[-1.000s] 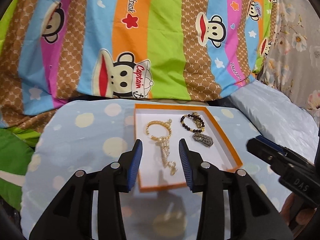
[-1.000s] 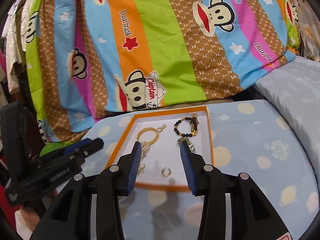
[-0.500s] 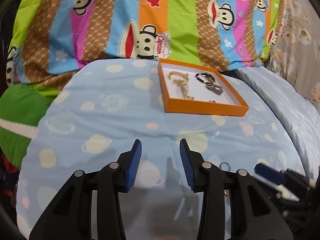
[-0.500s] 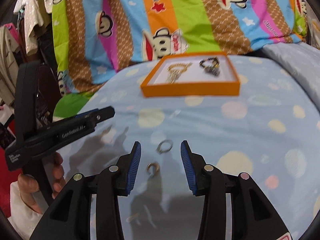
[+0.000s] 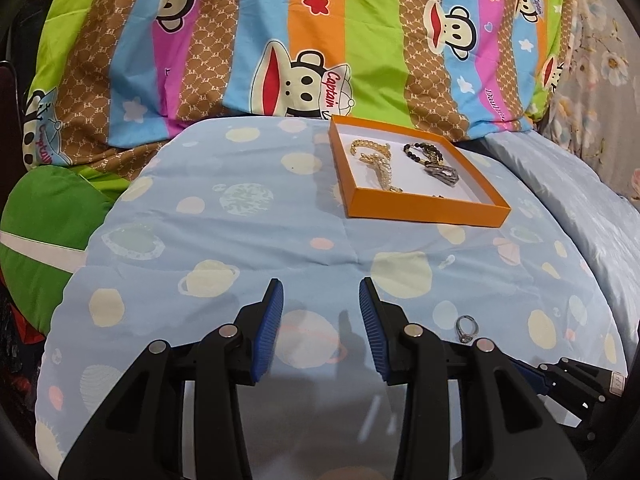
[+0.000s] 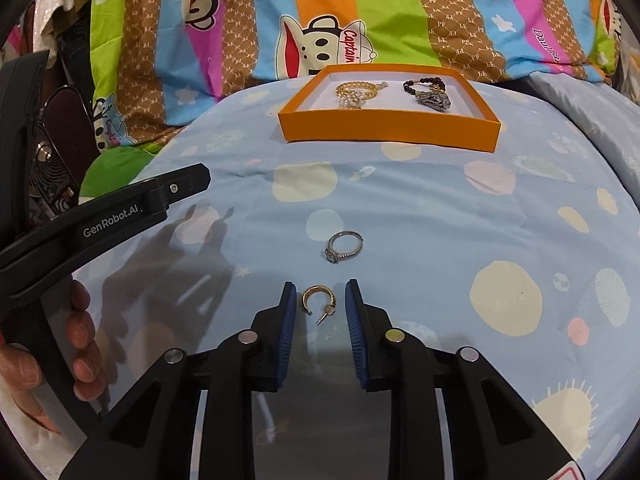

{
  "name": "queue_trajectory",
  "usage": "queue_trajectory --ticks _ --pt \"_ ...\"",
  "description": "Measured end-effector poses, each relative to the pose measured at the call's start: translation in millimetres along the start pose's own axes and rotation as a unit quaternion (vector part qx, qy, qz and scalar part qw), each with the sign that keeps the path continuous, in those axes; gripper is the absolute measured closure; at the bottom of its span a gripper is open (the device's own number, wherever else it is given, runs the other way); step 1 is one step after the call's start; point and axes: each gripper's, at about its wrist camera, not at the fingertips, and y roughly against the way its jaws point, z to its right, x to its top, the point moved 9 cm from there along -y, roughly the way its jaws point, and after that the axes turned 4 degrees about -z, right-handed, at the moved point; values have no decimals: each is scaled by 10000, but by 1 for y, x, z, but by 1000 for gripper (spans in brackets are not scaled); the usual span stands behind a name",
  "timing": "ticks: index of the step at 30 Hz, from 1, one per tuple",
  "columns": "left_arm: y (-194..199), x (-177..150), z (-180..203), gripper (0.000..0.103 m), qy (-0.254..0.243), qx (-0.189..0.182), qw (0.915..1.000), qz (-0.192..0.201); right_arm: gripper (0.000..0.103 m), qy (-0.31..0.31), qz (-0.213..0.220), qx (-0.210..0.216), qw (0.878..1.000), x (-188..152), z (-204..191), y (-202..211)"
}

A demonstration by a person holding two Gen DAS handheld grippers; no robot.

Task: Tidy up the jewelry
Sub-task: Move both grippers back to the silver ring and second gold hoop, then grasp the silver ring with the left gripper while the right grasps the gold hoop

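An orange tray (image 6: 390, 133) with a white floor sits at the far side of the blue quilt; it also shows in the left wrist view (image 5: 424, 210). It holds a gold chain (image 6: 356, 94) and a black bead bracelet with a dark pendant (image 6: 430, 94). A silver ring (image 6: 343, 246) lies on the quilt, also in the left wrist view (image 5: 466, 329). A gold hoop earring (image 6: 318, 300) lies between the open jaws of my right gripper (image 6: 321, 298). My left gripper (image 5: 321, 304) is open and empty over the quilt.
The blue planet-print quilt (image 5: 248, 220) covers the work area. A striped cartoon-monkey blanket (image 5: 320, 40) rises behind the tray. A green cushion (image 5: 44, 220) lies at the left. The left gripper's body and the hand holding it (image 6: 80, 240) are at the left of the right wrist view.
Both grippers have pulled back from the tray toward the near side of the quilt. My right gripper has come down so the gold hoop earring lies between its open jaws.
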Motion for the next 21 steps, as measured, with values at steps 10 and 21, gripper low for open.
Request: queue_trajectory --ticks 10,21 --pt "-3 -3 2 65 -44 10 10000 -46 87 40 6 -134 9999 0 0 1" --pt "-9 -9 11 65 -160 -67 9997 -186 87 -560 280 -333 9975 2 56 22"
